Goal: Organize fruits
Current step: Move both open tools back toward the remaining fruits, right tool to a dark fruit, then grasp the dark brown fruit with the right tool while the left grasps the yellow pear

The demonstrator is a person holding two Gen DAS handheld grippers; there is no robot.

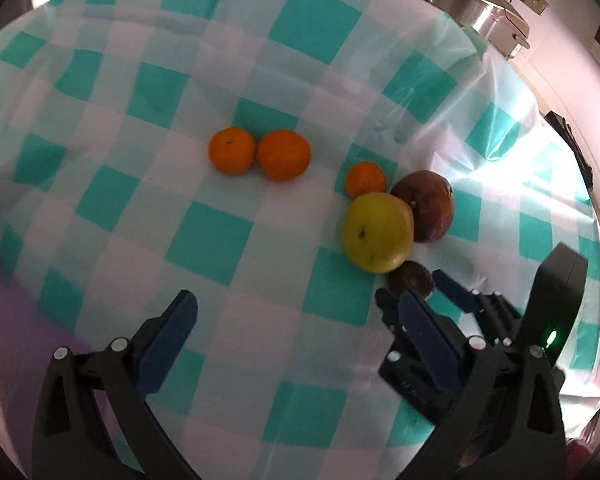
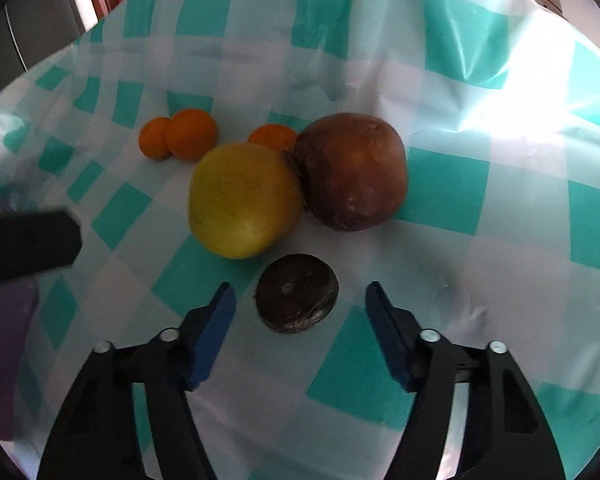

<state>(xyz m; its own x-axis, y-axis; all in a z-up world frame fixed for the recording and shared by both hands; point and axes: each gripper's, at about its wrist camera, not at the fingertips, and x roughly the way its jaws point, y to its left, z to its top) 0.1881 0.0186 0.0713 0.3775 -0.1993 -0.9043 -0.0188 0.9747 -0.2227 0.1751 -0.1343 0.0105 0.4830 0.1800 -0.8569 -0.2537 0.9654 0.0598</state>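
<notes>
Nearest: right gripper (image 2: pixel 300 300), jaws apart, straddling a small dark round fruit (image 2: pixel 297 293) without touching it. Left gripper (image 1: pixel 296 312), jaws wide, holding nothing, over bare checked tablecloth (image 1: pixel 204 240). Beyond: yellow apple (image 2: pixel 244 200) touching a reddish-brown pomegranate (image 2: pixel 350 170); a mandarin (image 2: pixel 273 137) behind them. Farthest: two mandarins (image 1: pixel 260 154) touching, well apart from the cluster. Risk: an off-centre closure could roll the dark fruit into the apple; glossy cloth favours sliding.
</notes>
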